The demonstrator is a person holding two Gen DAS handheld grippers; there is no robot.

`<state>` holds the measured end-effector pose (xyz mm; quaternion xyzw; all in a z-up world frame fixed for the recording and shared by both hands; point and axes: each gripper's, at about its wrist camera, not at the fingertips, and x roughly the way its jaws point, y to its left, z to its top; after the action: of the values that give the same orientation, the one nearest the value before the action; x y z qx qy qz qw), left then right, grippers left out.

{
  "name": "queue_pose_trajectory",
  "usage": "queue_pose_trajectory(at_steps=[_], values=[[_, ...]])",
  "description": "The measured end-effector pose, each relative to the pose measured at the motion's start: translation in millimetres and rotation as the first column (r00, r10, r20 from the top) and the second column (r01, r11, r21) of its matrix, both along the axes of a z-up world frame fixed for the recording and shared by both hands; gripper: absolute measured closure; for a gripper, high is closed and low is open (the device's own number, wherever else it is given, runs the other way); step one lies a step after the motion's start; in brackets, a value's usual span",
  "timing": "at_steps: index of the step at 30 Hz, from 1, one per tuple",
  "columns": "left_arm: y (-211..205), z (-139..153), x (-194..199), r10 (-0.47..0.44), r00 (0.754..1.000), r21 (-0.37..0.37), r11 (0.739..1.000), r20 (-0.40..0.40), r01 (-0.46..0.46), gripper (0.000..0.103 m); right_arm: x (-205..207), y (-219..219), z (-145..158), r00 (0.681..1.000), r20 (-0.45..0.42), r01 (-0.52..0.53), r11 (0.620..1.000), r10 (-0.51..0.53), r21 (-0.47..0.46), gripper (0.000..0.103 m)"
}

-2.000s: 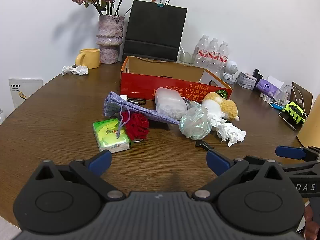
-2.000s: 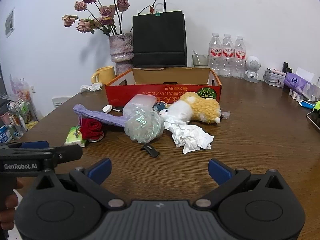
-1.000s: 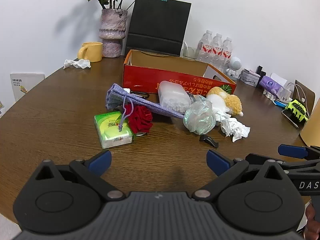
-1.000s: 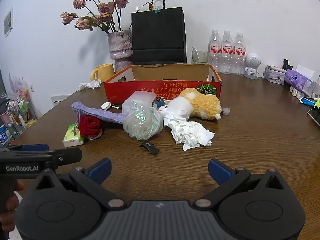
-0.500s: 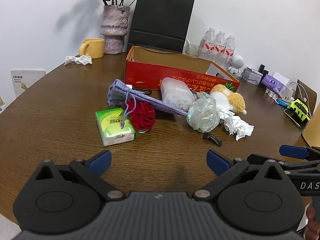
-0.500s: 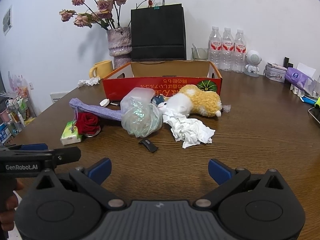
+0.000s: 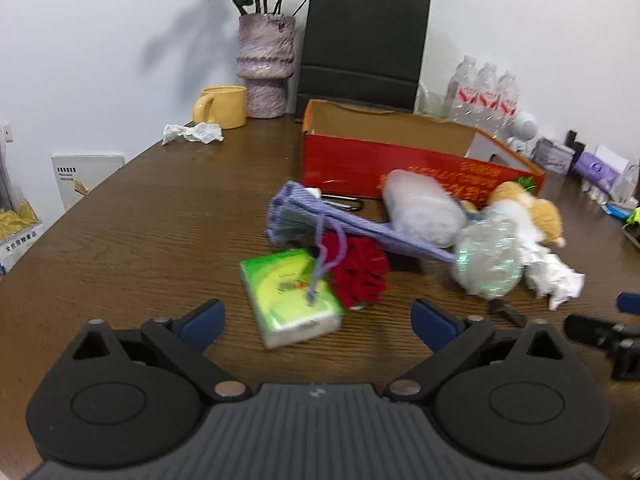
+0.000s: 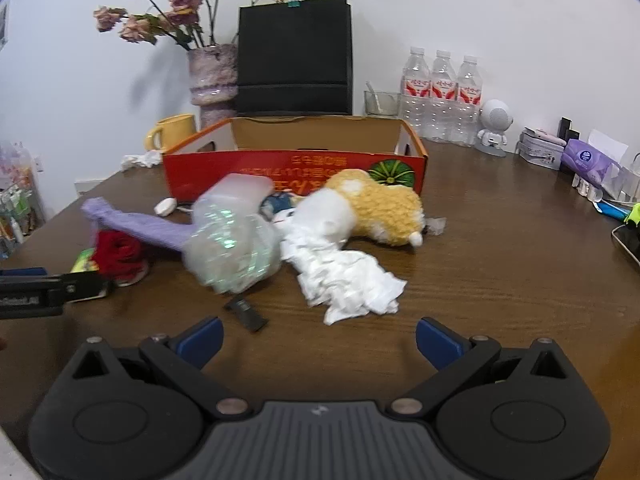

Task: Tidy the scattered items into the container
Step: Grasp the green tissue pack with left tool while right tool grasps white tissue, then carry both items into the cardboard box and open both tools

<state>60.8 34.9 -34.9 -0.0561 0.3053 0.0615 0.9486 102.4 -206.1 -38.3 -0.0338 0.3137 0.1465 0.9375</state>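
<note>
Right gripper (image 8: 318, 336) jaws spread wide, nothing between them, over bare brown table (image 8: 500, 264). Just ahead of its left finger lies a small black clip (image 8: 246, 312); crumpled white tissue (image 8: 348, 280) ahead centre, iridescent plastic ball (image 8: 232, 252) ahead-left, yellow-and-white plush toy (image 8: 372, 208) beyond the tissue. Red cardboard box (image 8: 296, 172) sits open further back; left gripper (image 8: 44, 286) pokes in at far left, near a red fabric rose (image 8: 118, 252).
</note>
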Motion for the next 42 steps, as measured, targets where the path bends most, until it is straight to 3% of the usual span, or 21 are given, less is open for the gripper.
queue_pose_trajectory(at_steps=[4, 13, 18, 21, 27, 29, 37, 42], values=[[12, -8, 12, -0.007, 0.999, -0.011, 1.0, -0.042, 0.006, 0.024, 21, -3, -6, 1.0, -0.013, 0.008, 1.0, -0.008, -0.015, 0.006], [21, -12, 19, -0.029, 0.998, 0.017, 0.999, -0.053, 0.03, 0.035, 56, 2, -9, 1.0, -0.009, -0.024, 0.999, 0.024, -0.047, 0.011], [29, -12, 25, -0.022, 0.998, 0.039, 0.999, -0.057, 0.024, 0.043, 70, 5, -11, 0.999, -0.02, -0.041, 0.998, 0.04, -0.054, 0.02], [30, -12, 26, -0.027, 0.998, 0.061, 0.998, -0.058, 0.031, 0.05, 73, 6, -14, 0.998, -0.039, -0.049, 0.998, 0.047, -0.046, 0.036], [27, -13, 20, -0.048, 0.997, 0.095, 0.994, -0.06, 0.054, 0.047, 75, 1, -16, 0.996, -0.066, -0.059, 0.998, 0.06, 0.004, 0.064], [27, -12, 18, -0.061, 0.996, 0.086, 0.994, -0.058, 0.066, 0.055, 73, -1, -15, 0.996, -0.06, -0.063, 0.998, 0.064, 0.019, 0.067], [33, -9, -3, -0.049, 0.999, 0.056, 0.997, -0.023, 0.05, 0.056, 55, -13, -9, 0.998, -0.029, -0.057, 0.997, 0.058, 0.059, 0.07], [34, 12, -19, -0.044, 0.998, 0.062, 0.997, 0.043, 0.041, 0.056, 47, -22, 1, 0.999, 0.0, -0.046, 0.996, 0.046, 0.083, 0.07]])
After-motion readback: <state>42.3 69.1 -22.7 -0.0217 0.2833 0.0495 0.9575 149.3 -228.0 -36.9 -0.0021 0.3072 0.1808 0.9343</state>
